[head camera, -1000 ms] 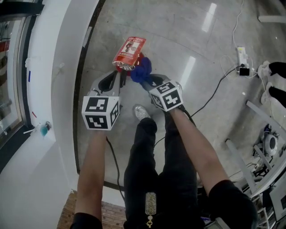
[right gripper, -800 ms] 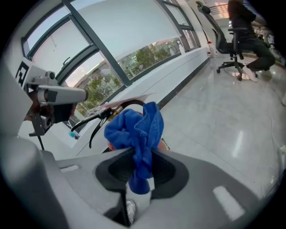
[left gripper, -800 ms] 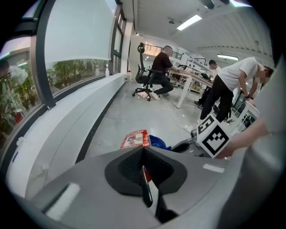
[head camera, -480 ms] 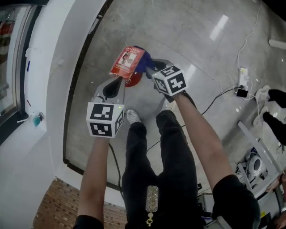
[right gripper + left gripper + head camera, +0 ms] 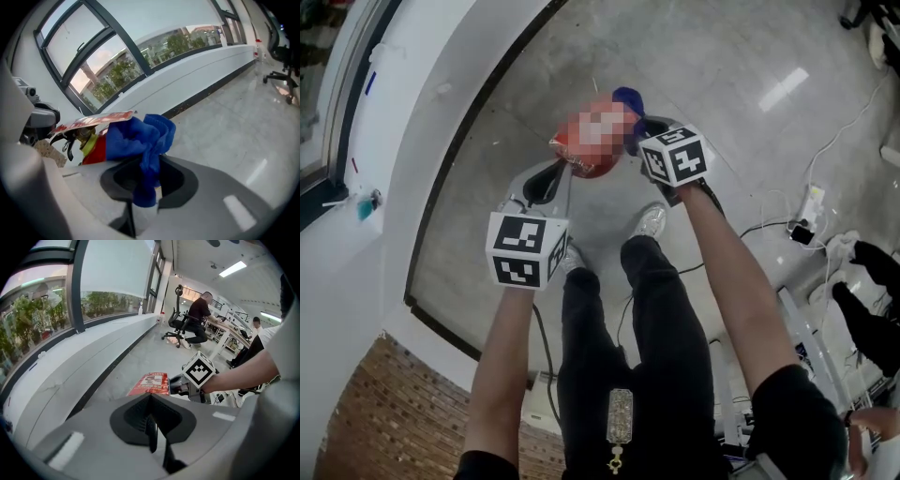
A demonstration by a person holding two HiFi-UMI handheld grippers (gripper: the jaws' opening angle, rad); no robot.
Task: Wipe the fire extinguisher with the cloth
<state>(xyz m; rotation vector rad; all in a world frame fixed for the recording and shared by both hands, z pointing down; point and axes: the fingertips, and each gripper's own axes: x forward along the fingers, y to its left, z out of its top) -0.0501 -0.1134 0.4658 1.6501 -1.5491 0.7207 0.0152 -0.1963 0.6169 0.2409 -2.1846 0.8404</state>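
Note:
A red fire extinguisher (image 5: 586, 161) stands on the floor, seen from above, with a red tag (image 5: 151, 383) over its top. Close on its near left, my left gripper (image 5: 549, 176) is shut, and nothing shows between its jaws (image 5: 152, 431). The blue cloth (image 5: 138, 138) is bunched in my right gripper (image 5: 143, 190), which is shut on it. That cloth (image 5: 628, 97) lies against the extinguisher's far right side, under the tag (image 5: 91, 121). In the right gripper view the red body (image 5: 93, 149) and black handle (image 5: 70, 138) show just left of the cloth.
A white curved window ledge (image 5: 422, 122) with a black strip along its foot runs down the left. The person's shoes (image 5: 652, 222) stand just behind the extinguisher. Cables and a power strip (image 5: 813, 201) lie at the right. People sit at desks (image 5: 201, 317) further off.
My right gripper has carried the cloth up and round to the extinguisher's far right side. The left gripper has stayed beside the extinguisher and rolled a little. The head view has swung.

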